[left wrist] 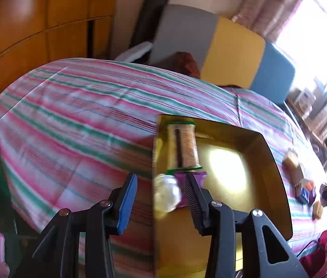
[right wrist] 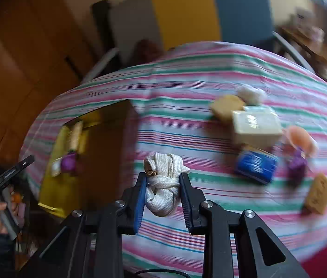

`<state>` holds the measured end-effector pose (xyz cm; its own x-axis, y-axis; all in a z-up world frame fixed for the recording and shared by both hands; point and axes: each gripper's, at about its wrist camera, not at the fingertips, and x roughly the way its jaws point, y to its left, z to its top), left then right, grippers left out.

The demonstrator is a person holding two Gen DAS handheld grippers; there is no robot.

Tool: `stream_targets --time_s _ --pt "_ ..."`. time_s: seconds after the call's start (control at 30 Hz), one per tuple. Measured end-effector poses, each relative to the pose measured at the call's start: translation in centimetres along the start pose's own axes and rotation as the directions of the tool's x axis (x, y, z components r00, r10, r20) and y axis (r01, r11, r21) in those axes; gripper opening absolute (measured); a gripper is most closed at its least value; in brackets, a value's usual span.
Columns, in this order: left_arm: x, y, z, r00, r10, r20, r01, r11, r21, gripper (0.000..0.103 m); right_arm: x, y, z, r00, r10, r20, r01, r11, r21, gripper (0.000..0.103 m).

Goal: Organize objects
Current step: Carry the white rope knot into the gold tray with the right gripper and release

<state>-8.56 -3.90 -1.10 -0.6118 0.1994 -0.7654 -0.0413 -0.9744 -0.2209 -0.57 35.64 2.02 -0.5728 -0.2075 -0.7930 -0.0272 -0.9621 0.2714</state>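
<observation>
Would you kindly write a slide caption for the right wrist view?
Right gripper holds a knotted white cord above the striped bedspread, gold box at left.

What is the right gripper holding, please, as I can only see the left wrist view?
Observer: The right gripper has its jaws shut on a white strap bundle.
Operator: Where is the box from there?
Observer: The box sits to the bundle's left, and striped cloth shows behind the bundle.
Operator: Is there any hardware on the bundle?
Observer: Yes, a small gold-coloured clip shows at its upper left, by the left jaw.
</observation>
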Motion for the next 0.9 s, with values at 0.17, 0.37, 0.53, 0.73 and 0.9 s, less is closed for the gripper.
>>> stream_targets --time_s 0.17,0.37,0.53,0.73,0.9 --pt "-0.9 2.4 -0.7 1.0 0.007 0.003 -0.007 0.999 -0.052 0.043 6.4 13.1 -0.5 0.975 0.161 -0.151 -0.192 0.957 -0.218 0.028" --pt "-1.0 4.3 -2.0 1.0 0.009 -0.007 -0.01 0.997 -0.079 0.043 14.7 21.7 -2.9 0.939 0.161 -0.304 -0.256 0.917 -0.306 0.028" --pt "-1.2 5.4 -2.3 1.0 0.018 0.01 -0.017 0.995 -0.098 0.043 17.0 23.3 -3.9 0.932 0.139 -0.334 -0.251 0.913 -0.322 0.028" --pt "-0.9 5.8 -2.6 1.0 0.009 0.009 -0.008 0.994 -0.106 0.043 17.3 23.2 -3.6 0.938 0.13 -0.321 -0.236 0.918 -0.319 0.028" --pt "-0.9 5.9 -2.6 1.0 0.005 0.003 -0.005 0.994 -0.11 0.043 18.9 24.2 -3.6 0.93 0.125 -0.345 -0.239 0.92 -0.311 0.028"
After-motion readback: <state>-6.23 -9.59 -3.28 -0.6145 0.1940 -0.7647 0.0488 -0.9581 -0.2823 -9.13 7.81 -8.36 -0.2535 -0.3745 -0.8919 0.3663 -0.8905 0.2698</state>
